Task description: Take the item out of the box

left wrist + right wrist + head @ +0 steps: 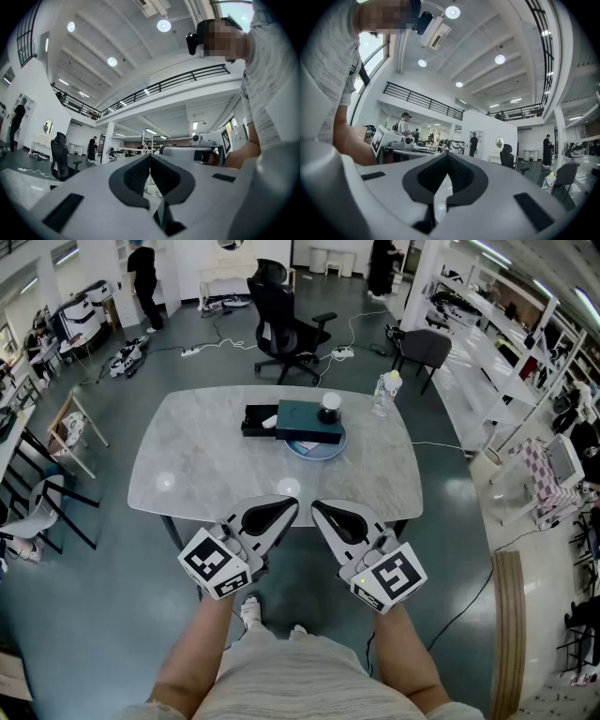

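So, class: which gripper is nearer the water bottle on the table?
Right. The right gripper hovers at the table's near edge, left of the bottle; the left gripper is further left.

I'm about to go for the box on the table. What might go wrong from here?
The dark box sits on a blue plate with a small jar on top; nudging the box may topple the jar or slide the plate. The left gripper and right gripper are both shut, so they would likely push rather than grasp. The bottle stands near the far edge.
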A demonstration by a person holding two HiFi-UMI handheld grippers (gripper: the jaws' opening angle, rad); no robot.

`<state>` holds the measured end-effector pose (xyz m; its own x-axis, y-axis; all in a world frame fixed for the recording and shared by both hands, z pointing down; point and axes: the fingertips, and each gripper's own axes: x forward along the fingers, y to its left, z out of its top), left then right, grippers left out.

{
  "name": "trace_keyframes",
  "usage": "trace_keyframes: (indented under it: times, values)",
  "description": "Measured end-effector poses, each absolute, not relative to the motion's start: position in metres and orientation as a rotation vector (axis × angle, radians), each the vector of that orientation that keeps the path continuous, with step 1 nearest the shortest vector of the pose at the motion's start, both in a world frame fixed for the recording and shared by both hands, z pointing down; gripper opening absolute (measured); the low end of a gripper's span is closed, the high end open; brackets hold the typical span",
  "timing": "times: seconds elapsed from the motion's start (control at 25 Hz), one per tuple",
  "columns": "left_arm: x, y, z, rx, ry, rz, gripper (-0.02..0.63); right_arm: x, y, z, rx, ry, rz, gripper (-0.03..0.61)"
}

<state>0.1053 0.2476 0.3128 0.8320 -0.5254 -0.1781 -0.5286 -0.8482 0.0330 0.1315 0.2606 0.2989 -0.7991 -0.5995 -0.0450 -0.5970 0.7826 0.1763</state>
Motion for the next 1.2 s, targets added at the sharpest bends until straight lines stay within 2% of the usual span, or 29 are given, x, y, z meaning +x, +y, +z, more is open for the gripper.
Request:
trace_keyframes:
  times: [0.56,1.2]
  values:
    - [0.114,0.248,0.319,-3.012,0.855,0.254,0.020,0.134,0.269,0.297,0.871,-3.076,-0.186,0.020]
    - [0.050,0.202,0.328,-3.027,0.876,0.243,0.020,0.071,0.222,0.302,0.861,-3.083,-0.171,0.020]
